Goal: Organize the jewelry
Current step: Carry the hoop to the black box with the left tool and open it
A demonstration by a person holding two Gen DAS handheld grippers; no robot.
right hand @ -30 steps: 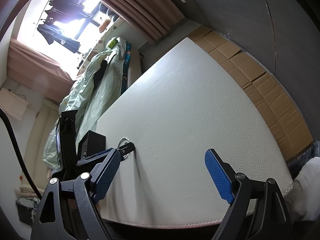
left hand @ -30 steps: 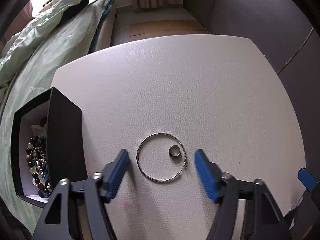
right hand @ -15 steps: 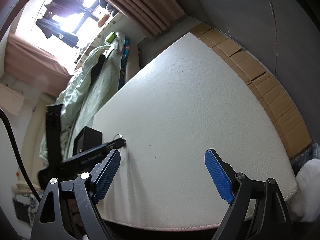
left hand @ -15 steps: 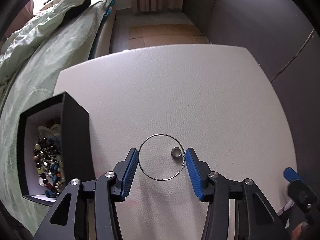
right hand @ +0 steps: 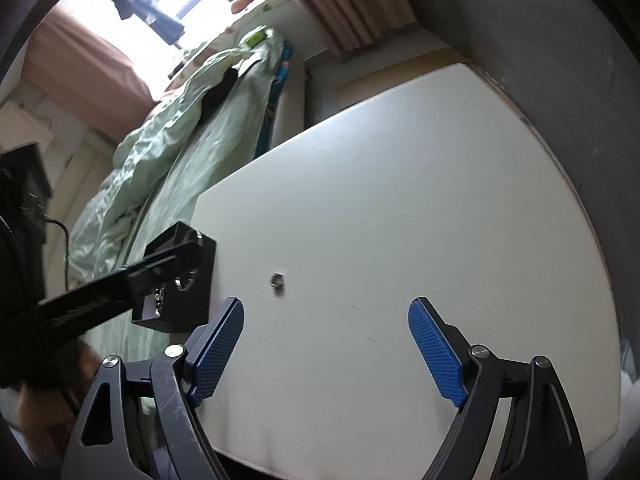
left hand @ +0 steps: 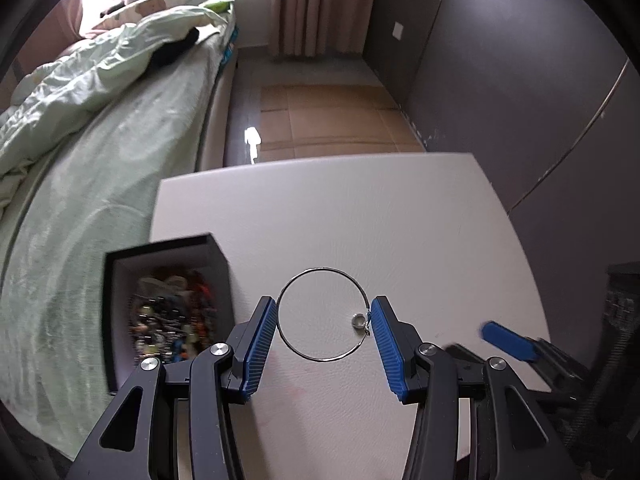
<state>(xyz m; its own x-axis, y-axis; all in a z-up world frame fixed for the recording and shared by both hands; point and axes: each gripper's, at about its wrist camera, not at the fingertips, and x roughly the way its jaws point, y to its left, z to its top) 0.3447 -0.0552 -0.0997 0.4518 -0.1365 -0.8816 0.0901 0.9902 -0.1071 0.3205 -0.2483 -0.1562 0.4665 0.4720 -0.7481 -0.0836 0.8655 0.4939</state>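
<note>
A thin silver hoop is pinched across its width between the blue pads of my left gripper, which holds it above the white table. A small silver ring lies on the table below and shows through the hoop. In the right wrist view the hoop hangs in front of the black jewelry box, and the small ring lies alone on the table. My right gripper hovers near the table's front edge, jaws wide and closing slightly, with nothing between them.
The open black box with several beaded pieces stands at the table's left edge. A bed with a green quilt runs along the left. A dark wall borders the right. The right gripper's blue pad shows at lower right.
The left jaws closed on the hoop and lifted it off the table, leaving the small ring behind. The right gripper rolled and shifted, so the small ring now shows in its view.
</note>
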